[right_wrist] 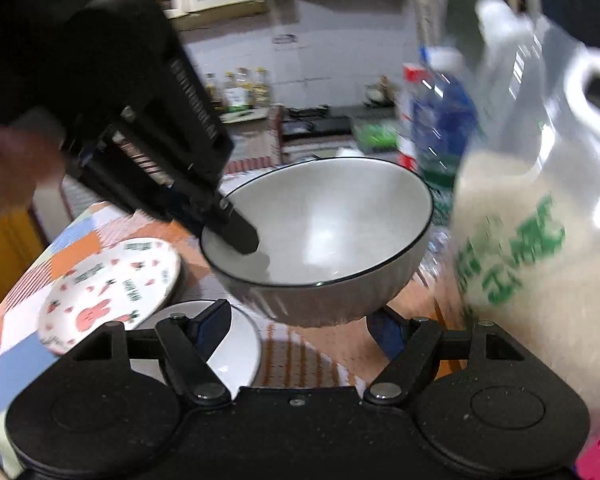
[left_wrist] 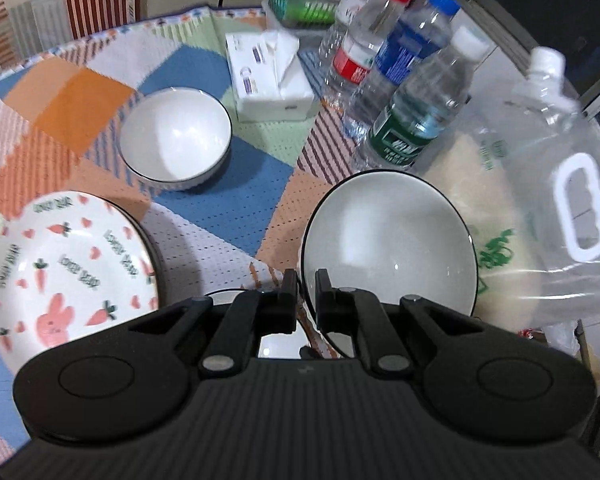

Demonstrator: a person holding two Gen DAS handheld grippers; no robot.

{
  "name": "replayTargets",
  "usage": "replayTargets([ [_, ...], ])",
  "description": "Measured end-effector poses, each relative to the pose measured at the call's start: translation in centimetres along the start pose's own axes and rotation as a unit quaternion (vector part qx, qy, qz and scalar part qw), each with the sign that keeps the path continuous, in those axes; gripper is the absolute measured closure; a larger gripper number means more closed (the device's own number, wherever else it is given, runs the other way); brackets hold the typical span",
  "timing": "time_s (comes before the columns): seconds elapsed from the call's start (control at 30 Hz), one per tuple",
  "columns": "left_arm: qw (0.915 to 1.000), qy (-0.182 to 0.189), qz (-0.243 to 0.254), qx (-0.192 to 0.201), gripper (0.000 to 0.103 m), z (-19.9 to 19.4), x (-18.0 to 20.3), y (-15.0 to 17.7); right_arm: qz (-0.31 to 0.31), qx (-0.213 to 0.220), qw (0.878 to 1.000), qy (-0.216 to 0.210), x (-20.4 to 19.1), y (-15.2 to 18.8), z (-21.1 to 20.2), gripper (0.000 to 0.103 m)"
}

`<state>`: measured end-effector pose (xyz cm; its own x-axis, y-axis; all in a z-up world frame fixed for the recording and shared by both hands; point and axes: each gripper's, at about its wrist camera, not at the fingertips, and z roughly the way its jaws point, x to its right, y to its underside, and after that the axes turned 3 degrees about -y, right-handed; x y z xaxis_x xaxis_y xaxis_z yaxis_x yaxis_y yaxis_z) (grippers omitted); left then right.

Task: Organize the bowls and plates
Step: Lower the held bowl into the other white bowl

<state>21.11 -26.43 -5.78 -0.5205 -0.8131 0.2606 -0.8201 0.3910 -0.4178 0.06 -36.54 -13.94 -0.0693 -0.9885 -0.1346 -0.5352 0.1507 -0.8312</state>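
Left tool (left_wrist: pixel 307 280), clenched on the near rim of the grey bowl (left_wrist: pixel 388 248), one finger inside the wall and one outside, so that the bowl hangs tilted, clear of the desk (left_wrist: pixel 220 216); a rim pinch suits a bowl too wide to span. To the left of this tool, the rabbit plate (left_wrist: pixel 68 264) lies on a darker plate, an apparent start of a plate stack; ahead and left, the white bowl (left_wrist: pixel 176 140) sits upright on the patterned cloth, the likely seat for the carried bowl; ahead and right, three water bottles (left_wrist: pixel 412 92) and the rice jug (left_wrist: pixel 540 208) crowd the bowl's far side, leaving little room for a swing that way. Right tool (right_wrist: pixel 296 320), released, its fingers spread beneath and to either side of the grey bowl's base without visible contact, perhaps placed to steady it; under its left finger, a plain white plate (right_wrist: pixel 236 344) lies on the desk.
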Motion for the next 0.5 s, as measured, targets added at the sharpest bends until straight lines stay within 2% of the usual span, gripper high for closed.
replayTargets([
  [0.23, 0.9997, -0.004, -0.017, 0.014, 0.096, -3.7, -2.0, 2.1, -0.037, 0.001, 0.998, -0.054, -1.9, -0.8, -2.9, 0.023],
  [0.37, 0.9992, -0.003, -0.035, 0.021, 0.096, -4.4, -3.6, 3.9, -0.055, 0.002, 0.997, -0.062, -3.1, -0.7, -3.2, 0.023],
  [0.5, 0.9985, -0.001, -0.054, 0.008, 0.096, -4.2, -5.1, 5.3, -0.073, 0.002, 0.995, -0.071, -4.1, -0.1, -3.1, 0.023],
])
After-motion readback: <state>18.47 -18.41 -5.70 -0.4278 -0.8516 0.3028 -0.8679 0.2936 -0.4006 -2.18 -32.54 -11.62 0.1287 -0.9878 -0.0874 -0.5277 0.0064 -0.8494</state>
